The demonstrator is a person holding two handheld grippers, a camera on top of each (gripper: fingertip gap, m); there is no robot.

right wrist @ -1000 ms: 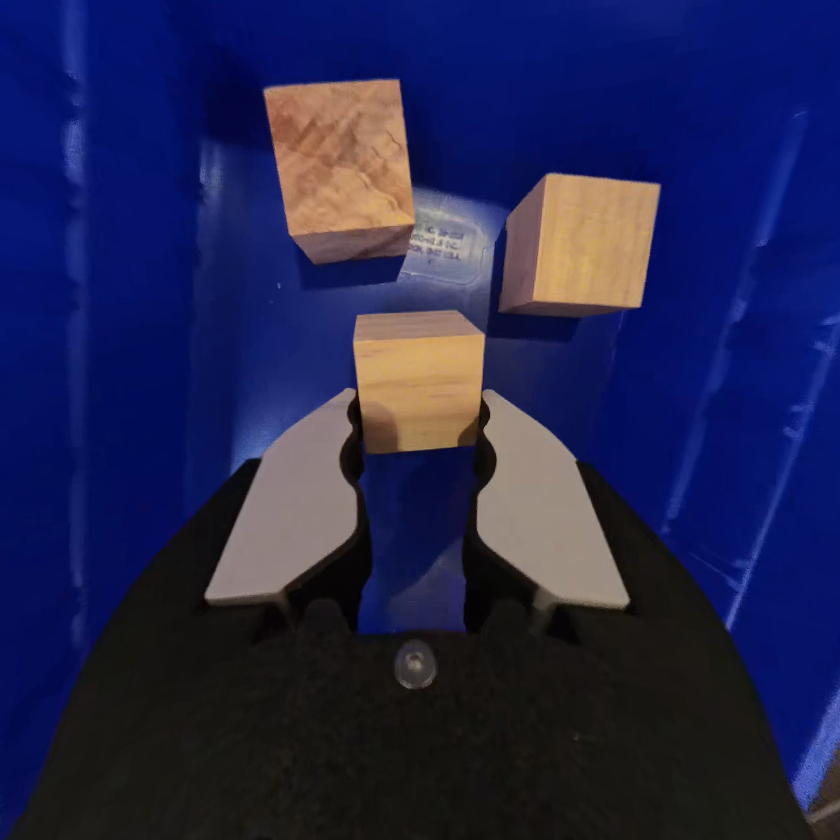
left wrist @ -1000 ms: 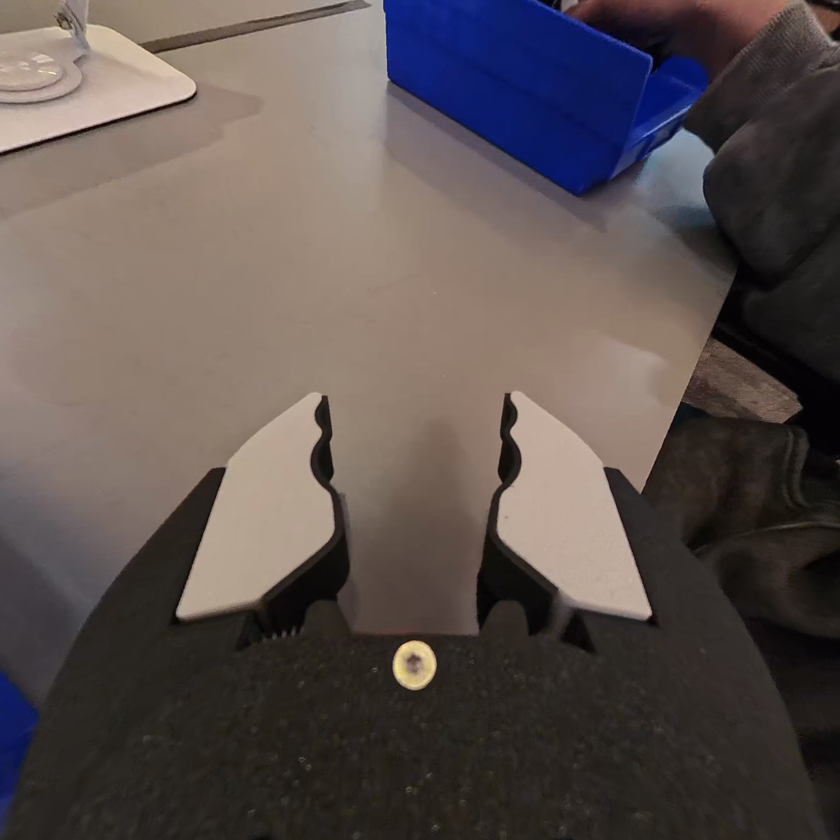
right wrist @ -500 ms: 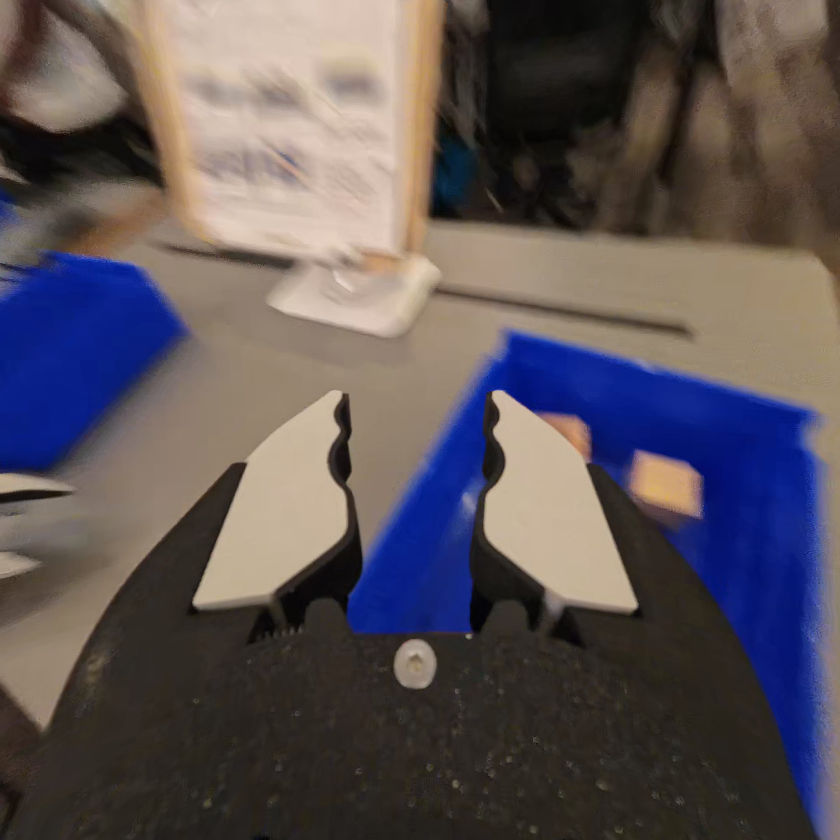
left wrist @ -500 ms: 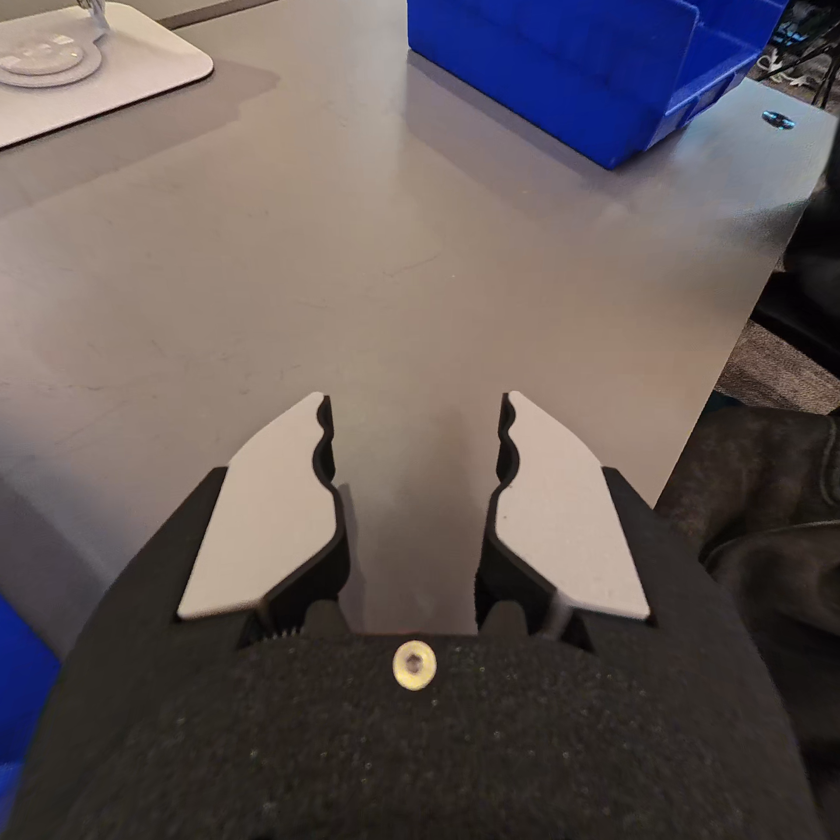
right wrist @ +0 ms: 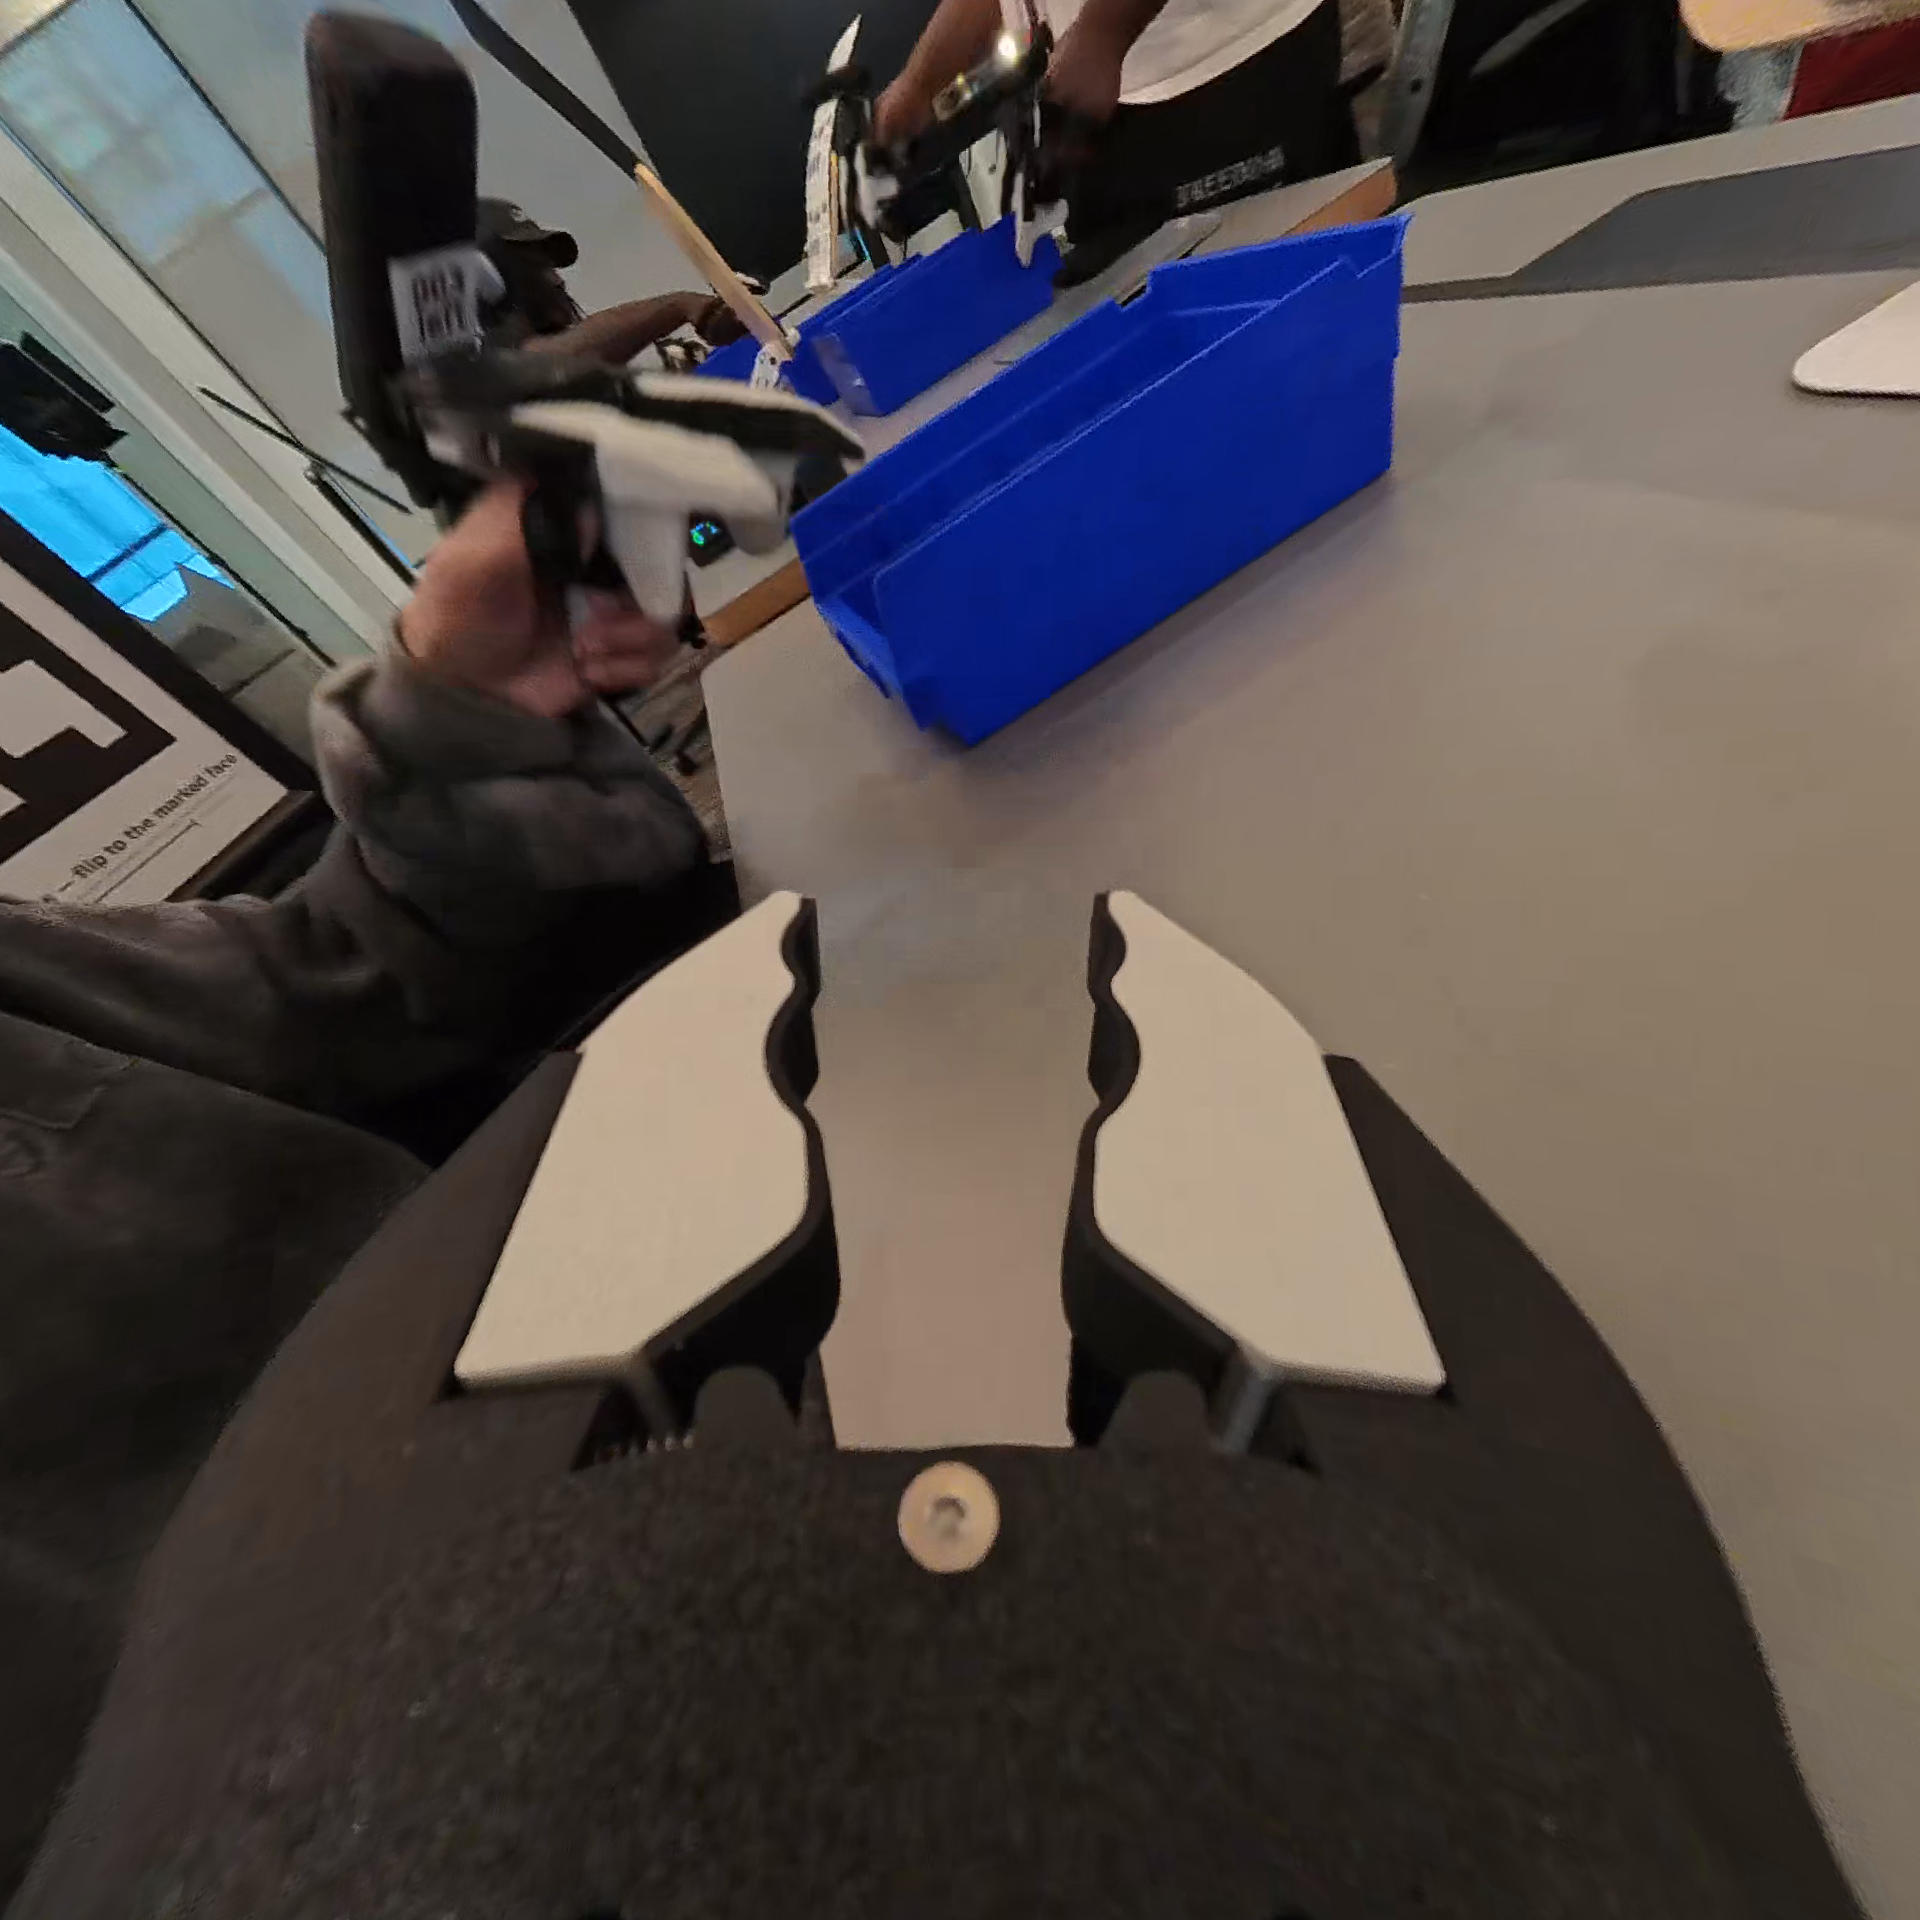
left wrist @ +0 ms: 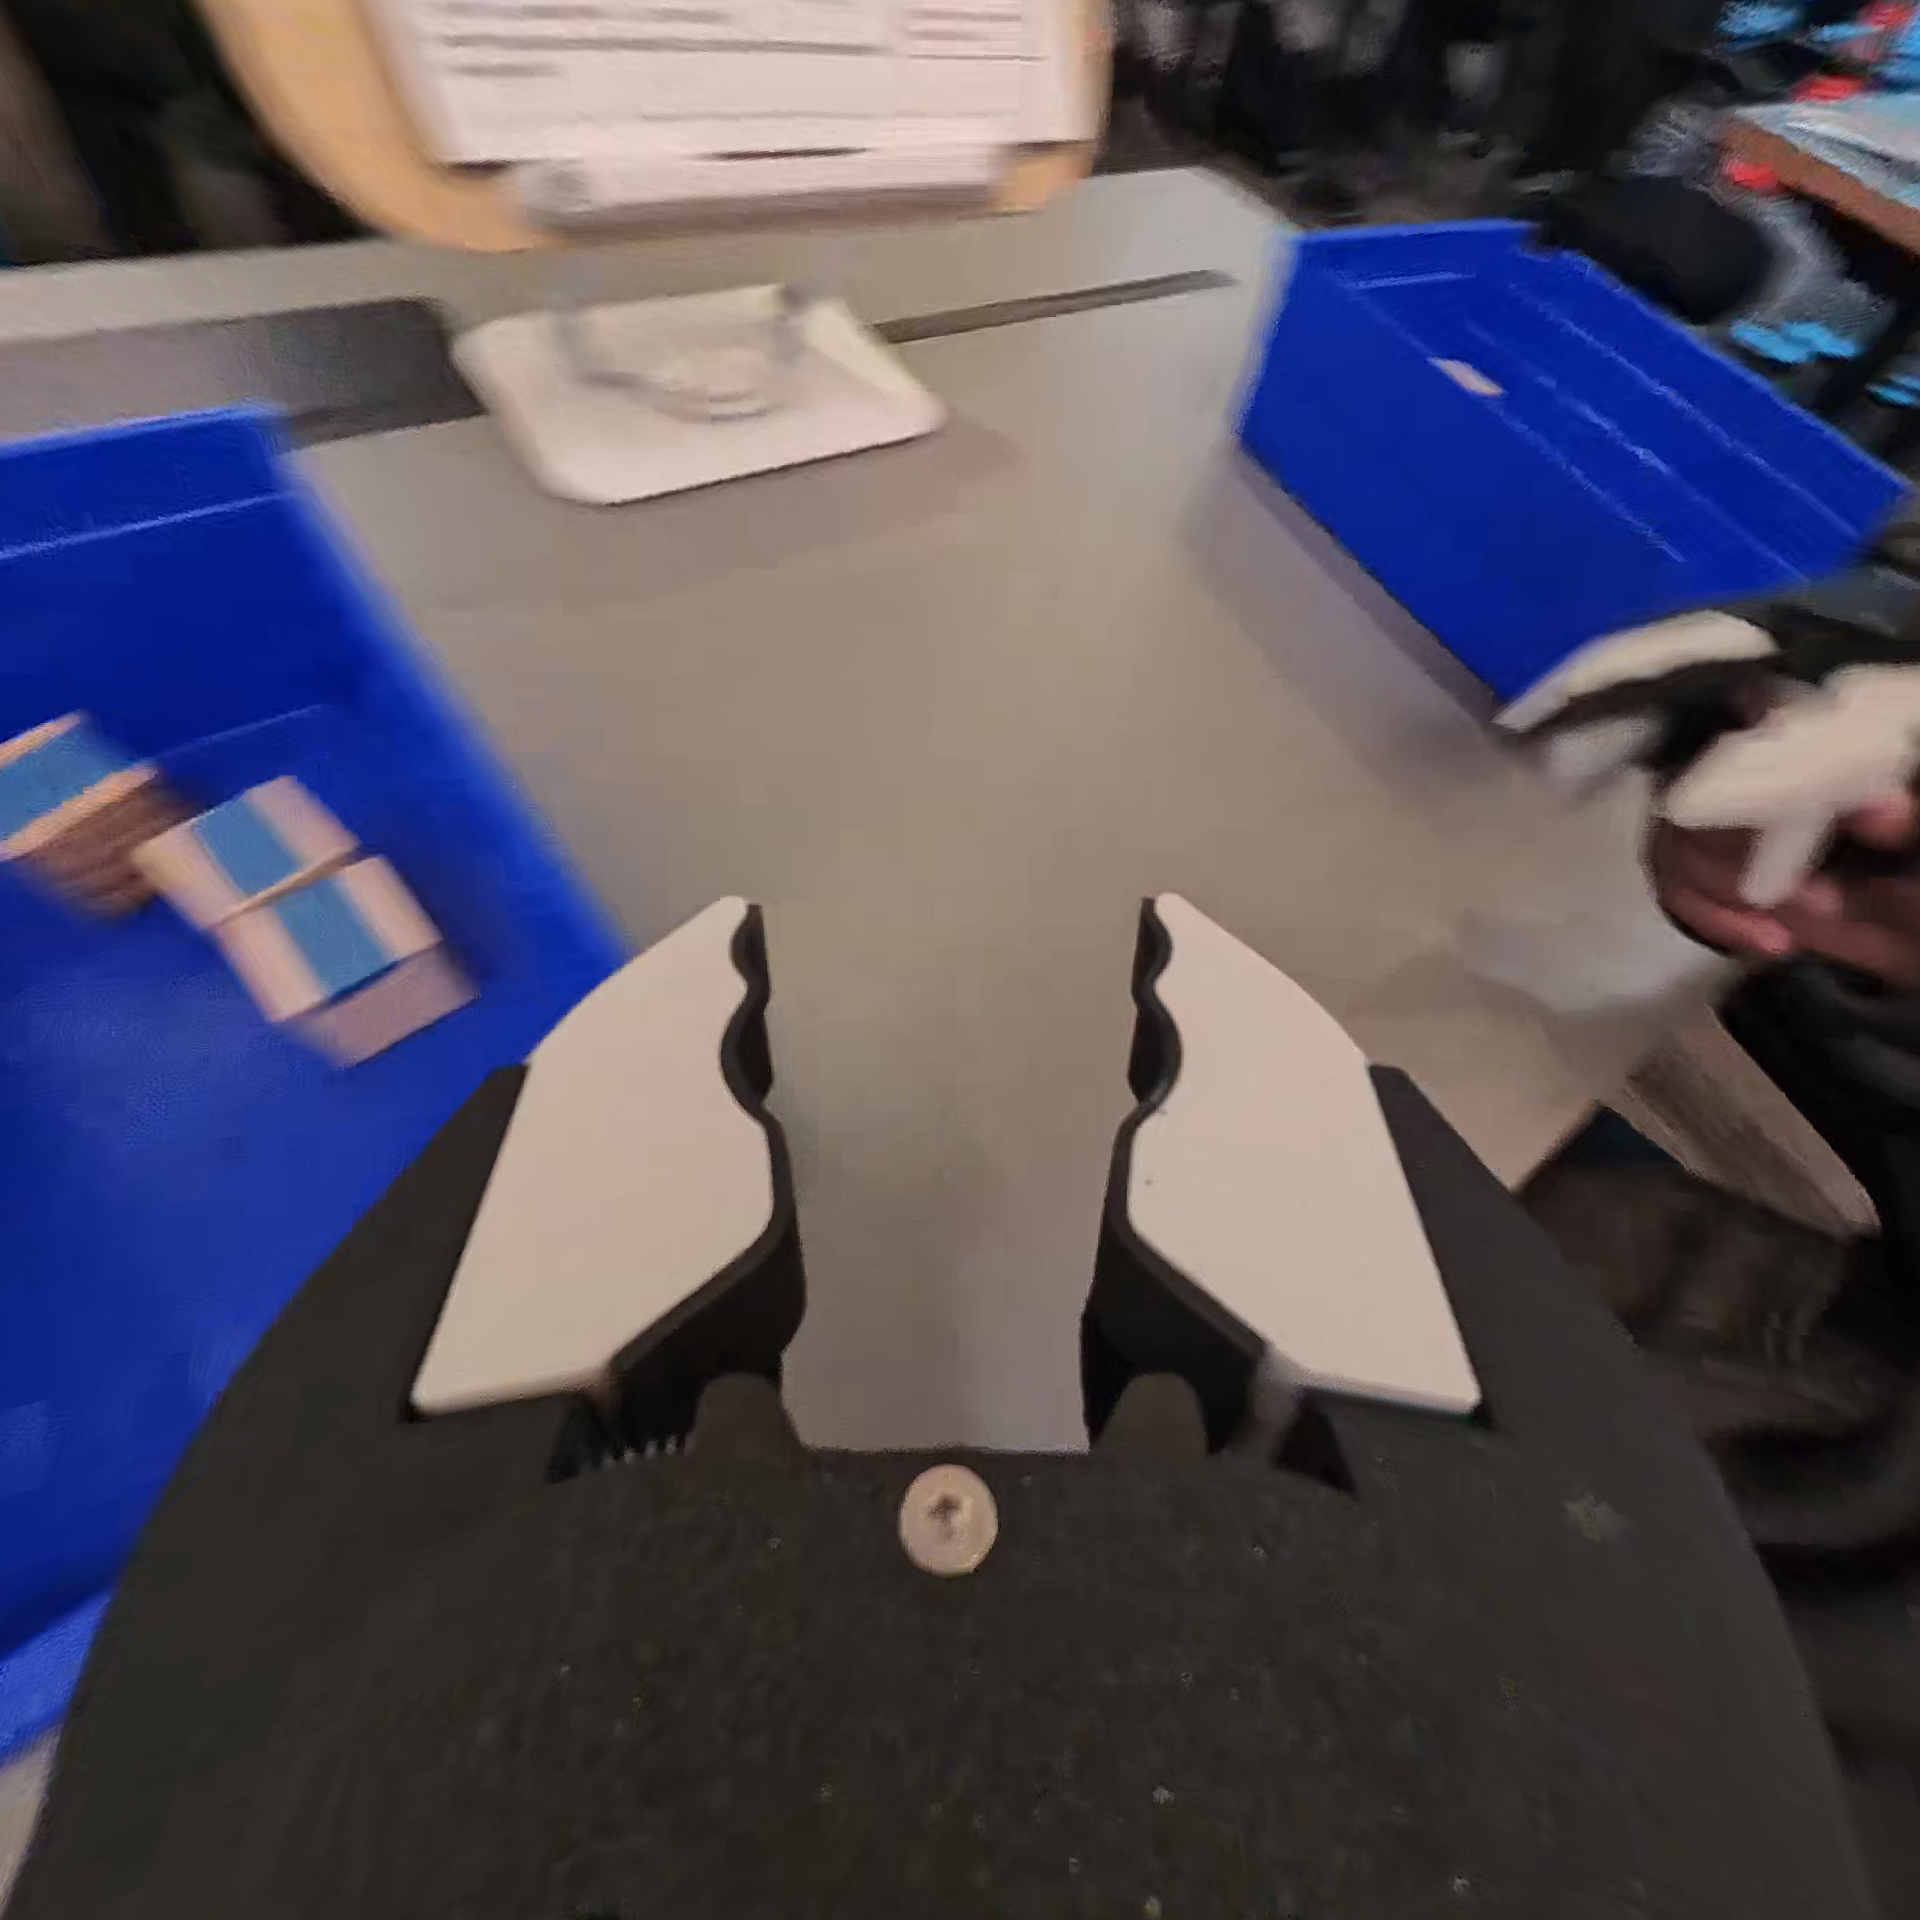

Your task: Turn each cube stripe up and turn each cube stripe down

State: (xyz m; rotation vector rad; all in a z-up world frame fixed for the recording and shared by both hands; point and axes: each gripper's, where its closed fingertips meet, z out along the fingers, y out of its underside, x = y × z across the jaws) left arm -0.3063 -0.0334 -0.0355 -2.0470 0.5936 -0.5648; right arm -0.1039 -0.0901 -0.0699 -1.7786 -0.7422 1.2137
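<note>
Bins come first: a blue plastic bin [left wrist: 187, 727] at the left of the left wrist view holds wooden cubes with blue stripes [left wrist: 301, 914] facing up, blurred by motion, three or so as far as can be told. A second blue plastic bin [left wrist: 1538, 436] sits at the far right of the grey bench [left wrist: 935, 707]; its contents are hidden in this view. Between them, farther back, stands a white flat base of a sign holder [left wrist: 707, 405] carrying a blurred printed sheet. The right wrist view shows a blue bin [right wrist: 1122, 499] on the same bench, its inside out of sight, and people working at other blue bins behind it. The left gripper [left wrist: 951, 925] hangs above the bare bench, jaws apart and empty. The right gripper [right wrist: 951, 914] is likewise spread open, gripping nothing, low over the bench edge. A hand [right wrist: 509, 634] in a grey sleeve raises the other gripper beside the bin.
</note>
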